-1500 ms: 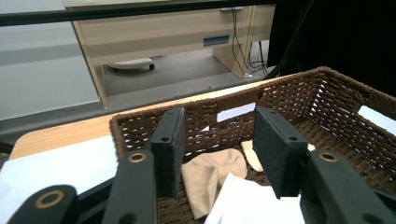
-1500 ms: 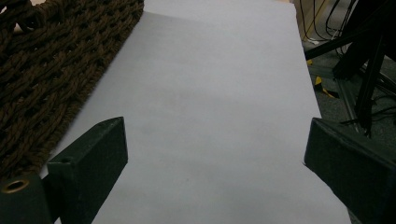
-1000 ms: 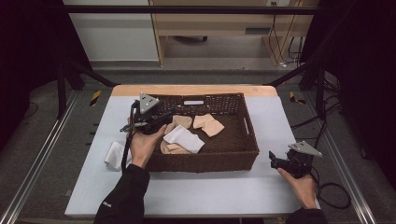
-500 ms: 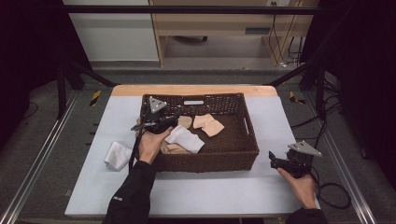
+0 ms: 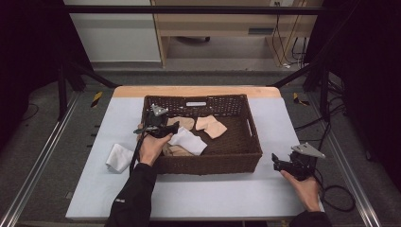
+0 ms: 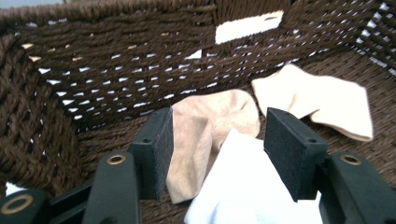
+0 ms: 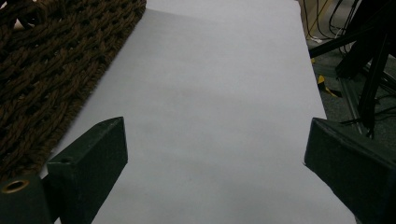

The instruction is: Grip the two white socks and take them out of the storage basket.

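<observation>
A brown woven basket (image 5: 250,156) stands mid-table with several socks in it. My left gripper (image 5: 171,128) reaches into its left end, low over the socks. In the left gripper view the left gripper (image 6: 222,140) is open and its jaws have just been opening. A beige sock (image 6: 205,121) and a white sock (image 6: 247,191) lie between and below the pads, not pressed. Another beige sock (image 6: 322,105) lies farther in. My right gripper (image 5: 275,162) rests on the table right of the basket. It stands wide open (image 7: 215,144) over bare tabletop.
A white sock (image 5: 119,157) lies on the table just left of the basket. The basket's wall (image 7: 46,60) runs close by the right gripper's left jaw. The light table top (image 5: 213,194) has free room in front and at the right.
My left gripper has sunk from above the basket's left rim down into the basket and shifted right, jaws spreading. The right gripper has stayed put.
</observation>
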`<state>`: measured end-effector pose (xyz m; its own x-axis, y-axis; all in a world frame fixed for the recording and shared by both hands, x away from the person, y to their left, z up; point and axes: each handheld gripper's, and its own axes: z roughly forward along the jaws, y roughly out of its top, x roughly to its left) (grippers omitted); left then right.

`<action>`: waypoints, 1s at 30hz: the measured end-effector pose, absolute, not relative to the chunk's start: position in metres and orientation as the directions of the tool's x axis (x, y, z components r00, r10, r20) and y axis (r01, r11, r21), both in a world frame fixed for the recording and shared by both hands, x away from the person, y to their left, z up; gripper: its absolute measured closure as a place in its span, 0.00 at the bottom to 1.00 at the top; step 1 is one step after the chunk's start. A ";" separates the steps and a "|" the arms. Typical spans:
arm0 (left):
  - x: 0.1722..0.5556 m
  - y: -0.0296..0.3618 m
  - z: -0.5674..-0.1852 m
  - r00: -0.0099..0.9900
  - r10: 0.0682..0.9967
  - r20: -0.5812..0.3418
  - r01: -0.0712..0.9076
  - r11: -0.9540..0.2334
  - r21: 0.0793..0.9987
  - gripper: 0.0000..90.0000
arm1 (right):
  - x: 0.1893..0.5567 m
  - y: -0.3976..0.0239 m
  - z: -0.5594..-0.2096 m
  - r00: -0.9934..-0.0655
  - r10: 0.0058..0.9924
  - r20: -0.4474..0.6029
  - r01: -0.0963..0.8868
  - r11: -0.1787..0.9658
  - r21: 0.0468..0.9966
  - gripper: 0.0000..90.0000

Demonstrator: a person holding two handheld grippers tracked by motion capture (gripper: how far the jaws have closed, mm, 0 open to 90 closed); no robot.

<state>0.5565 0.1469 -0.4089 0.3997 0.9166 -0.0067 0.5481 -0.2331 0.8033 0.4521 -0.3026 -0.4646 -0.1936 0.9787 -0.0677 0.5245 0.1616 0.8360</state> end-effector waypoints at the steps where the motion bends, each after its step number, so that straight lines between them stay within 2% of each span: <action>1: 0.557 0.146 -0.411 0.404 0.915 0.001 0.559 -0.248 0.791 0.47 | 0.452 -0.303 -0.465 -0.194 0.979 -0.068 0.524 0.162 0.836 0.07; 9: 0.560 0.143 -0.421 0.437 0.898 0.052 0.592 -0.330 0.735 0.46 | 0.452 -0.302 -0.465 -0.193 0.979 -0.068 0.526 0.162 0.835 0.07; 22: 0.564 0.141 -0.437 0.460 0.887 0.041 0.698 -0.390 0.600 0.45 | 0.452 -0.302 -0.465 -0.193 0.979 -0.070 0.527 0.164 0.834 0.07; 25: 0.565 0.140 -0.439 0.463 0.886 0.041 0.711 -0.398 0.580 0.51 | 0.452 -0.302 -0.465 -0.193 0.979 -0.071 0.527 0.164 0.834 0.07; 30: 0.565 0.140 -0.439 0.486 0.874 0.018 0.716 -0.410 0.566 0.72 | 0.452 -0.302 -0.465 -0.194 0.978 -0.071 0.525 0.165 0.835 0.07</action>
<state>0.5653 0.1396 -0.4389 0.4857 0.8739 0.0184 0.7158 -0.4097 0.5655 0.4524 -0.3023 -0.4650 -0.1942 0.9784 -0.0711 0.5255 0.1650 0.8347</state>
